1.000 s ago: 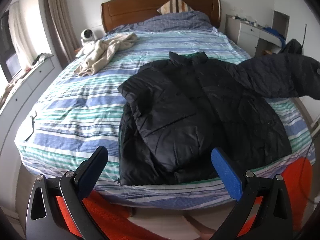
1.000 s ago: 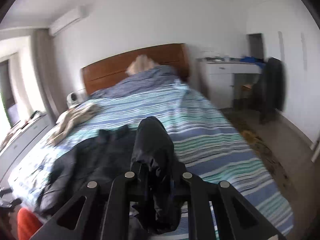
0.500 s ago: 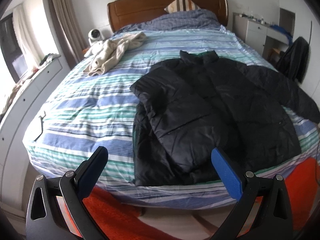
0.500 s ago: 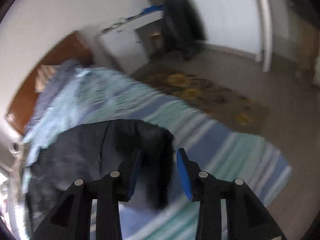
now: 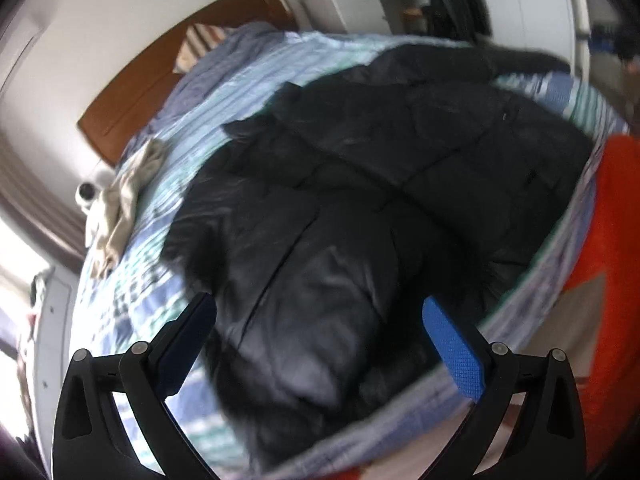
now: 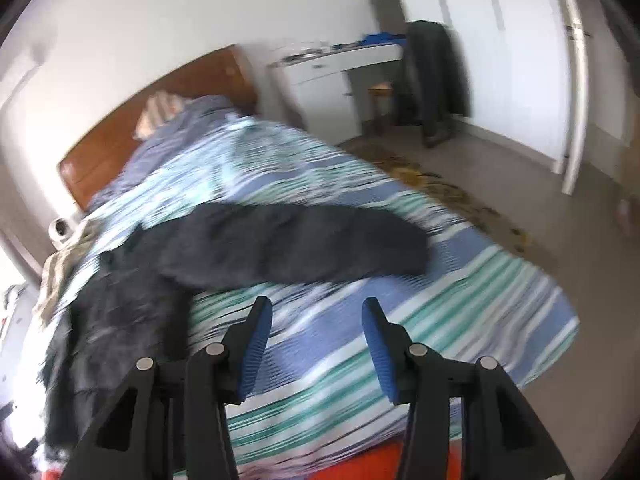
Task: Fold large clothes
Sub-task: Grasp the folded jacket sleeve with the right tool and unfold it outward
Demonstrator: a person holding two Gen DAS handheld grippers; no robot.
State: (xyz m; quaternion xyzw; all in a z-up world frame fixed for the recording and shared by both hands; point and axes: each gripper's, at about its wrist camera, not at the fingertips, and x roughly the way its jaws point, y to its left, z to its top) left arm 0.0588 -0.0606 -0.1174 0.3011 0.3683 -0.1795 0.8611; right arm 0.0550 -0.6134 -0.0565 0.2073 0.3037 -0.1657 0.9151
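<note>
The left gripper [image 5: 320, 344] is held with its jaws spread wide, and nothing is gripped between them; its blue-padded fingers [image 5: 454, 354] are seen above the near part of a black puffer jacket [image 5: 360, 200]. The right gripper [image 6: 316, 346] is likewise held open and empty, its fingers [image 6: 256, 348] poised over the striped duvet [image 6: 360, 320] just short of the jacket's outstretched sleeve [image 6: 288, 242].

The jacket is spread on the bed, near its foot edge, with one side already folded over the body and the other sleeve laid out flat across the blue, green and white stripes. No boxes, baskets or other containers can be made out in either view; the bed itself is the only thing on which items are carried.

In the left wrist view, the folded body of the jacket is shown from above, together with a beige garment [image 5: 124, 200] crumpled near the far side of the duvet, a small white round device [image 5: 86, 194] beside the wooden headboard [image 5: 168, 80], a striped pillow [image 5: 196, 46], and an orange rug [image 5: 616, 280] below the bed's foot.

In the right wrist view, the extended sleeve is shown full length, which is only glimpsed in the other view. A white desk [image 6: 332, 76], a dark garment hung by it [image 6: 434, 80], and a patterned floor mat [image 6: 448, 192] are also shown. Both views are blurred.
</note>
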